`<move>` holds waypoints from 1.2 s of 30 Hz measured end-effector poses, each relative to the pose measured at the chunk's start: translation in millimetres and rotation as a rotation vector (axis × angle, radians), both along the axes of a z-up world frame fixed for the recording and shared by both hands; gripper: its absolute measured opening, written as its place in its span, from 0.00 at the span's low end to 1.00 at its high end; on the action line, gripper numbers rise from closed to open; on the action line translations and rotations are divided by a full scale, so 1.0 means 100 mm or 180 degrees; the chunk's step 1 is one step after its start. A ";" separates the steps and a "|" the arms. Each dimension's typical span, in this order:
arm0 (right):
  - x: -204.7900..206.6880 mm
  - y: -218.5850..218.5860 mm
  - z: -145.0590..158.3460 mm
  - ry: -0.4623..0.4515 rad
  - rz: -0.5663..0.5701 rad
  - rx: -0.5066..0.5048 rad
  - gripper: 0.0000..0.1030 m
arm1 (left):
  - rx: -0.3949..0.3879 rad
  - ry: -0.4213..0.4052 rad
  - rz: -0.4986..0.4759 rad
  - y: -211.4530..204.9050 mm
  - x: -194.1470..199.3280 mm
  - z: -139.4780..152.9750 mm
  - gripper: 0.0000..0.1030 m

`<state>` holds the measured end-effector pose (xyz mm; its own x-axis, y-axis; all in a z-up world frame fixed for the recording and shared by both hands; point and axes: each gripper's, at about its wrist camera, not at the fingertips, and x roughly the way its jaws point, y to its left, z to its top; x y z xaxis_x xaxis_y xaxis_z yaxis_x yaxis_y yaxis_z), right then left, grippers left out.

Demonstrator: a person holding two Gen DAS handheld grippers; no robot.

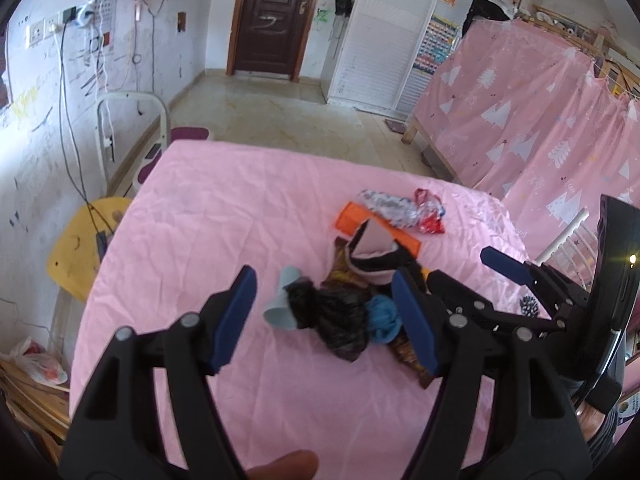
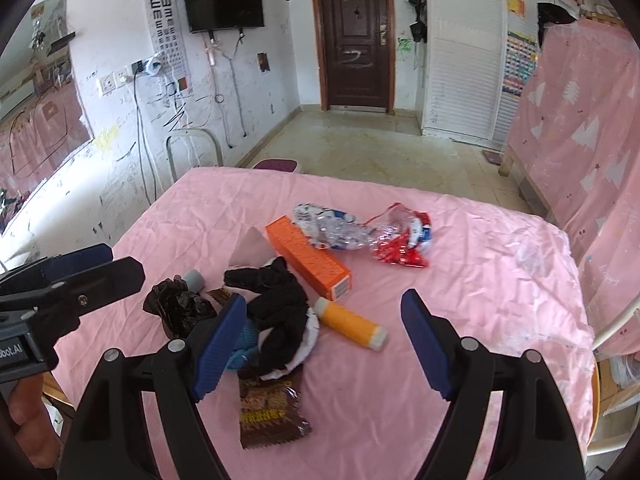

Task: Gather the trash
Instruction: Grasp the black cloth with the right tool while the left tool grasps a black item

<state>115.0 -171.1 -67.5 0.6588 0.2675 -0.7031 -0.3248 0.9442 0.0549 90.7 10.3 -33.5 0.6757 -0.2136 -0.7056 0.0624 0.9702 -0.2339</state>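
Right wrist view shows both tools spread wide and empty; the round yellow tube [image 2: 353,321] might roll off the table [image 2: 500,280] if bumped.

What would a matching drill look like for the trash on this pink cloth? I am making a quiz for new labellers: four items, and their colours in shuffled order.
Items:
1. long box
2. crumpled bag
3. snack wrapper
4. tube

Colours:
A. brown
B. yellow with a pale cap
C. orange
D. black

Pairs: 1-C, 2-D, 3-A, 4-B
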 end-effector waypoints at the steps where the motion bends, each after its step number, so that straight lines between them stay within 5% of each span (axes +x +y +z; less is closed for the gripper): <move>1: 0.01 0.04 -0.01 0.0006 0.0027 -0.0012 0.67 | -0.0004 0.0014 0.0007 0.02 0.01 -0.02 0.65; 15: 0.22 0.31 -0.21 0.0200 0.0277 -0.0080 0.39 | -0.0149 0.0169 0.0016 0.16 0.16 -0.19 0.66; 21: 0.25 0.34 -0.25 0.0200 0.0350 -0.0122 0.23 | -0.0194 0.0197 -0.0097 0.10 0.16 -0.23 0.74; 34: 0.16 -0.03 0.03 -0.0030 0.0138 0.0064 0.22 | 0.0171 0.0148 -0.0256 -0.20 0.16 -0.32 0.74; 36: 0.15 -0.09 0.06 -0.0055 0.0105 0.0086 0.22 | 0.0228 0.0170 -0.0272 -0.24 0.19 -0.36 0.66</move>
